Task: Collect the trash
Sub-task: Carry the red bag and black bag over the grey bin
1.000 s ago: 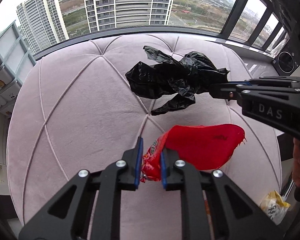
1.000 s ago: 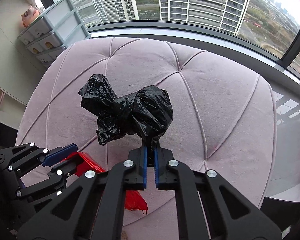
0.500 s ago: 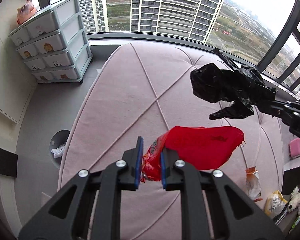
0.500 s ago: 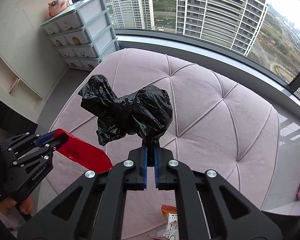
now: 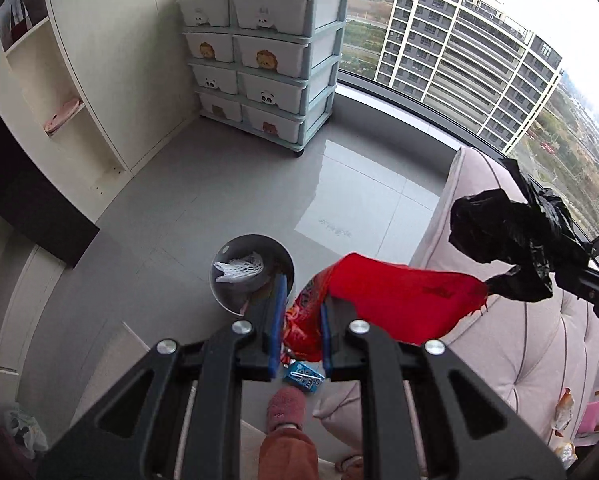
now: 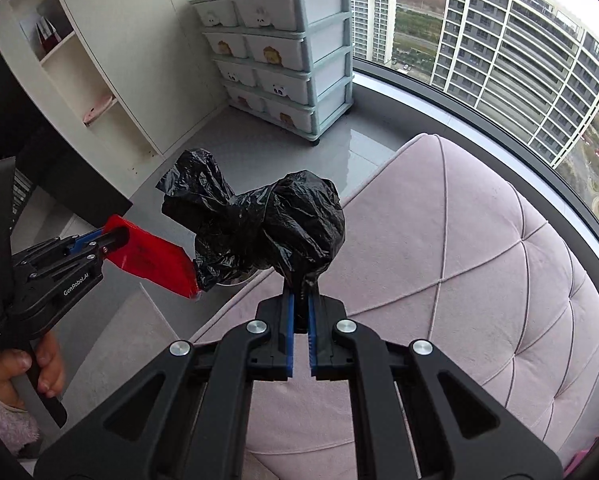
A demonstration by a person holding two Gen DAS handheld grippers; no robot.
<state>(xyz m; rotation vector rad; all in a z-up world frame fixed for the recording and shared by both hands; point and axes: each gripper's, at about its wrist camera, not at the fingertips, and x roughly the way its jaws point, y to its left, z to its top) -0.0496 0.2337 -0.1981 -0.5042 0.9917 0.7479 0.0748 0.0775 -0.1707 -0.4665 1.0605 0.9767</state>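
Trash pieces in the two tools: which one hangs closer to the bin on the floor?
The red snack wrapper in the left tool: it sits just beside the round bin, while the black bag hangs over the pink sofa.

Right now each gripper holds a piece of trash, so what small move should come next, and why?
Probably carry the left gripper a little further forward, until the red wrapper hangs over the open grey bin on the floor. The wrapper is clamped and its free end points away from the bin, toward the sofa. The right gripper, shut on the black bag, can follow.
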